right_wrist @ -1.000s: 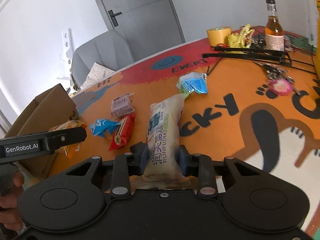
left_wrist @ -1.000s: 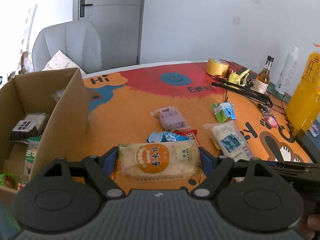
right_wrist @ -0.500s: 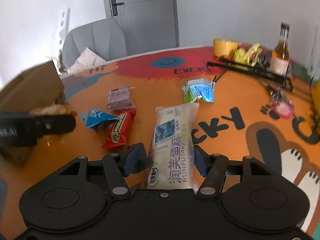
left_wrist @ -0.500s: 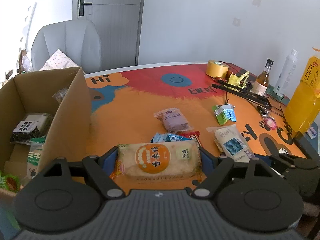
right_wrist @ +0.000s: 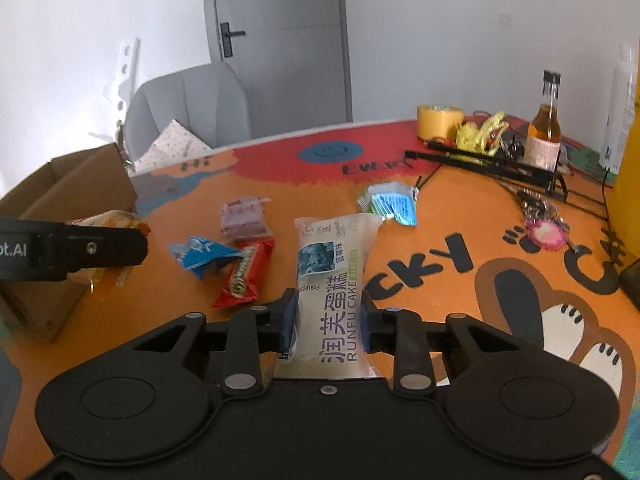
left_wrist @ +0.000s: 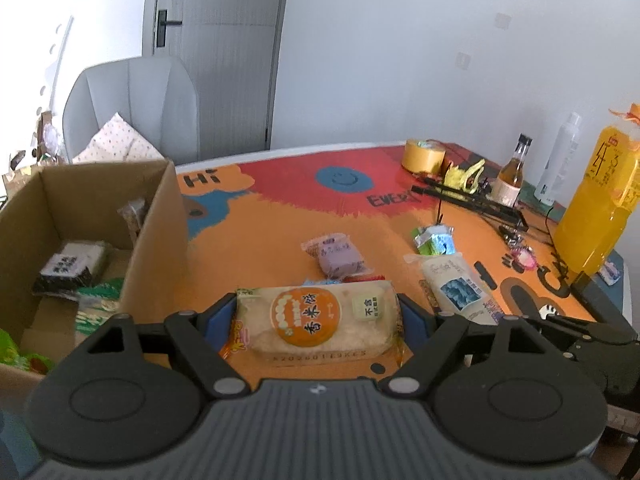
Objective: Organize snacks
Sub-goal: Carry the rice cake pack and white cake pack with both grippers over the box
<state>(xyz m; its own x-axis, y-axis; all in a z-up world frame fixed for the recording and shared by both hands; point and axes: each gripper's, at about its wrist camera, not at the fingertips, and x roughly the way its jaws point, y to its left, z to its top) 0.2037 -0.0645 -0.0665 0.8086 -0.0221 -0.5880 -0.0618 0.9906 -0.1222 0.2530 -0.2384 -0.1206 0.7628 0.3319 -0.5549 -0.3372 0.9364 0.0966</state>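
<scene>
- My left gripper (left_wrist: 318, 316) has its blue-padded jaws clamped on the short ends of a pale rectangular rice-cake packet with a round orange label (left_wrist: 316, 320), held crosswise above the table.
- My right gripper (right_wrist: 326, 312) has its jaws closed on the sides of a long cream plastic cake packet printed "RUNFU CAKE" (right_wrist: 334, 280); the packet points toward 12 o'clock, and I cannot tell whether its far end rests on the table.
- The open brown cardboard box (left_wrist: 160, 216) stands at 9 o'clock of the left gripper, with several wrapped snacks inside.
- On the orange cartoon-printed tablecloth (right_wrist: 440, 216), seen from the right wrist, a red oblong wrapper (right_wrist: 244, 272) lies touching a crumpled blue wrapper (right_wrist: 200, 256) at 10 o'clock of the right gripper.
- A purple-filled clear packet (right_wrist: 244, 218) lies just beyond those two.
- A green-and-blue foil packet (right_wrist: 390, 202) sits at 1 o'clock, near the cake packet's far end.
</scene>
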